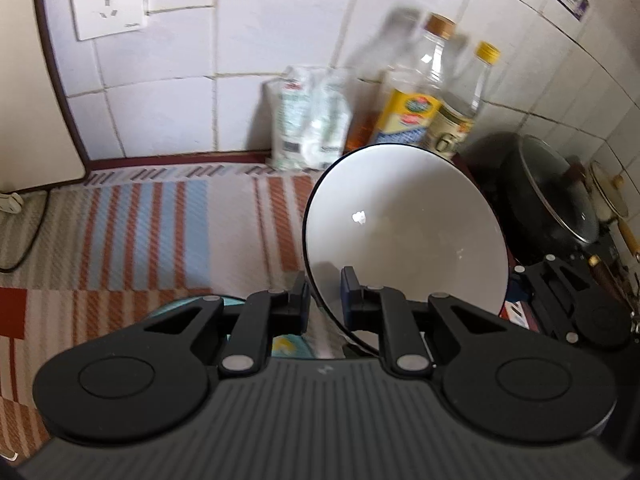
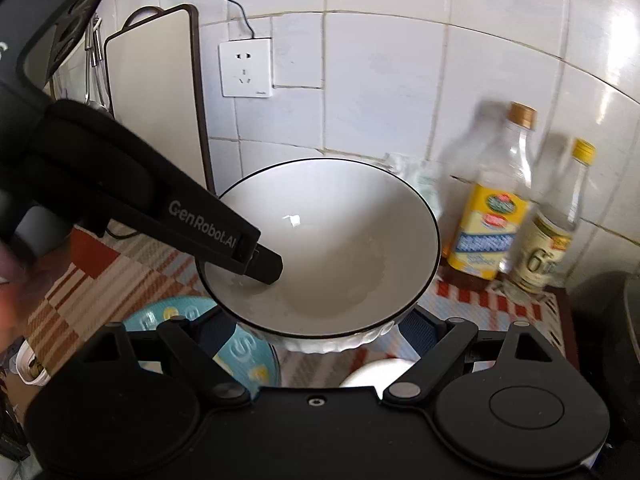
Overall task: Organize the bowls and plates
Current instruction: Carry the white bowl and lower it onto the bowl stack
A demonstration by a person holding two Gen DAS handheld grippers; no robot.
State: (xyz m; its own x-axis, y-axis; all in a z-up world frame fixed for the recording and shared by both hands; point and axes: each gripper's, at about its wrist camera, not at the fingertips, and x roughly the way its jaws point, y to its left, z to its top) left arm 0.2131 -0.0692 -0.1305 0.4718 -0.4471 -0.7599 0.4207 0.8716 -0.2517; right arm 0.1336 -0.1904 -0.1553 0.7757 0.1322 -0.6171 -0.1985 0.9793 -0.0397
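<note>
A white bowl with a black rim (image 1: 404, 236) is held up above the striped mat. My left gripper (image 1: 325, 292) is shut on its rim, one finger inside and one outside; it also shows in the right wrist view (image 2: 256, 258), reaching in from the left over the bowl (image 2: 340, 248). My right gripper (image 2: 320, 330) is open, its fingers wide apart just below and on either side of the bowl, not touching it as far as I can tell. A teal plate (image 2: 240, 352) lies on the mat under the bowl. Another white dish (image 2: 376, 372) lies below, mostly hidden.
Two oil and vinegar bottles (image 2: 492, 208) and a plastic bag (image 1: 308, 120) stand against the tiled wall. A dark pot with a glass lid (image 1: 560, 200) is at the right. A cutting board (image 2: 156, 96) leans at the left by a wall socket (image 2: 246, 68).
</note>
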